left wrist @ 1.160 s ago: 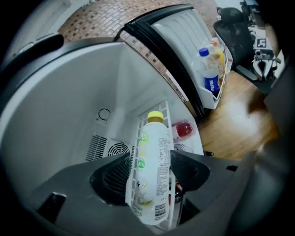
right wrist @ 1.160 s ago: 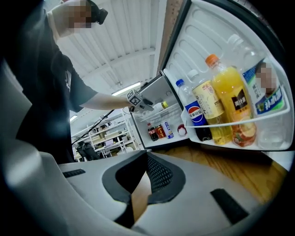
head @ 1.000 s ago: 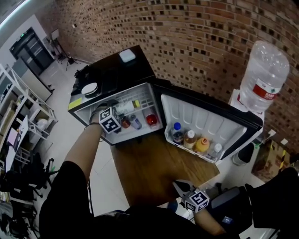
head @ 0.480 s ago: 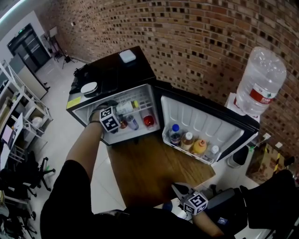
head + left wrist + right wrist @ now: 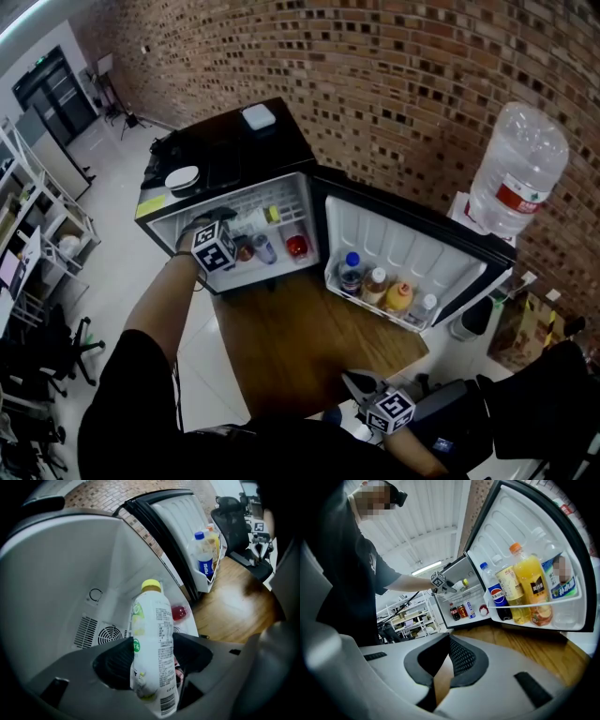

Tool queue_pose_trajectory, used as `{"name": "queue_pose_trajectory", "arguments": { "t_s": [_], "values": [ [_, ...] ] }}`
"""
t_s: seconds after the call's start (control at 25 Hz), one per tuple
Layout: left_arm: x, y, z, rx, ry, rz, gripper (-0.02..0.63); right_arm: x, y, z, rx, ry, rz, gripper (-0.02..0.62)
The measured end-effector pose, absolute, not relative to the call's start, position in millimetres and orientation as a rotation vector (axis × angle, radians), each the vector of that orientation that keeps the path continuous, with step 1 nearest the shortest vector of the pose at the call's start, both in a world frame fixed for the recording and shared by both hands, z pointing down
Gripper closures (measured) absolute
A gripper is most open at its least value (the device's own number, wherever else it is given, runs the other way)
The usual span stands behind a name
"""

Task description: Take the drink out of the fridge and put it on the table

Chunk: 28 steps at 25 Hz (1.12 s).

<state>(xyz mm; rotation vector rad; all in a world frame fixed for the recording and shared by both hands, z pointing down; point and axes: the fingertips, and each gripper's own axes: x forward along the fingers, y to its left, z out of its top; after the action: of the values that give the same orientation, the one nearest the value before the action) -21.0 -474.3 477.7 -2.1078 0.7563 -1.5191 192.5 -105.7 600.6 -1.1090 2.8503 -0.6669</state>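
Note:
The drink, a white bottle [image 5: 151,634] with a yellow cap, is inside the open black fridge [image 5: 225,141] on its upper shelf. My left gripper [image 5: 152,653] reaches into the fridge, and its jaws are closing on the bottle's body, with the pads against both its sides. From the head view the left gripper [image 5: 223,220] is at the upper shelf with the bottle [image 5: 255,220] in front of it. Low over the near end of the wooden table [image 5: 300,347], my right gripper [image 5: 351,378] is shut and empty, as the right gripper view [image 5: 449,638] also shows.
The fridge door [image 5: 412,239] swings open to the right; its shelf holds several bottles [image 5: 375,281]. Cans [image 5: 255,249] and a red cup [image 5: 297,246] stand on the lower shelf. A water jug [image 5: 518,169] stands at the right. Racks [image 5: 47,234] line the left.
The left gripper has stayed at the fridge's upper shelf, shifting slightly left and lower in view. The right gripper has barely moved.

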Motion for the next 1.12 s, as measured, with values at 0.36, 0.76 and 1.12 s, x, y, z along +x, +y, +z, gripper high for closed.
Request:
{"name": "queue_pose_trajectory", "arguments": {
  "t_s": [0.36, 0.76, 1.12],
  "values": [
    [-8.8, -430.2, 447.8, -2.277, 0.759, -1.243, 0.342, 208.3, -130.7, 582.9, -1.192, 2.841, -0.568, 0.603],
    [7.1, -363.8, 437.6, -2.564, 0.723, -0.872, 0.344, 197.1, -154.3, 568.0, -1.229, 2.839, -0.509, 0.603],
    [7.4, -319.8, 487.9, -2.769, 0.636, -0.635, 0.344, 170.2, -170.1, 571.0, -1.256, 2.847, -0.493, 0.603]
  ]
}}
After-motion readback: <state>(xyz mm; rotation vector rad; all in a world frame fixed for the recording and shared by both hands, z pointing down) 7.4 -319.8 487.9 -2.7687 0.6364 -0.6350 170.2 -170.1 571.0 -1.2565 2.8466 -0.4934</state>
